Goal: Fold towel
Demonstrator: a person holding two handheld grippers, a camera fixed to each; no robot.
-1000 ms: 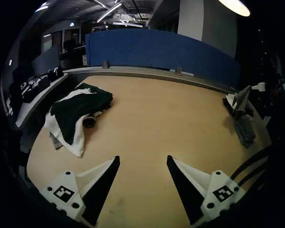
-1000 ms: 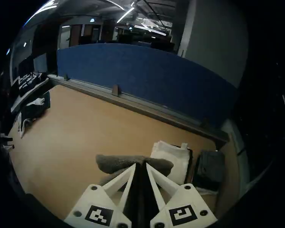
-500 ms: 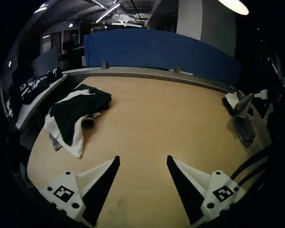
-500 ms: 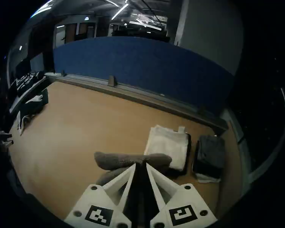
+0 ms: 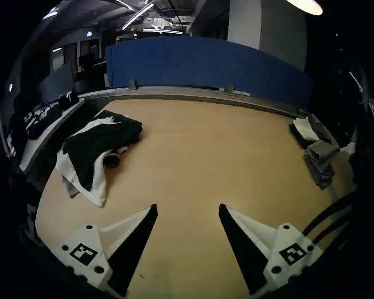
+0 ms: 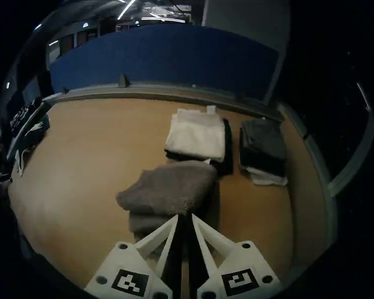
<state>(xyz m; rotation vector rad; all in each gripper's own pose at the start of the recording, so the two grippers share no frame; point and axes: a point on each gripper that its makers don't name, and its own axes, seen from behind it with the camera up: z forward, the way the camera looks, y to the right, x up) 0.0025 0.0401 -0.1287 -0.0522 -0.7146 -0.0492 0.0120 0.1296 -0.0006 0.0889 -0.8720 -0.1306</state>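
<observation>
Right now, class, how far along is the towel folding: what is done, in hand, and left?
Done: a folded white towel and a dark folded stack lie side by side. In hand: the right gripper is closed on the edge of a folded grey towel, apparently setting it down beside them. Left: a crumpled heap of green and white cloth lies unfolded; the left gripper is open and empty.

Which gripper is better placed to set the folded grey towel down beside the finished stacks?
Right. The right gripper, jaws shut, holds the folded grey towel next to the white folded towel and the dark stack. The left gripper is open over the table, nearer the unfolded pile.
</observation>
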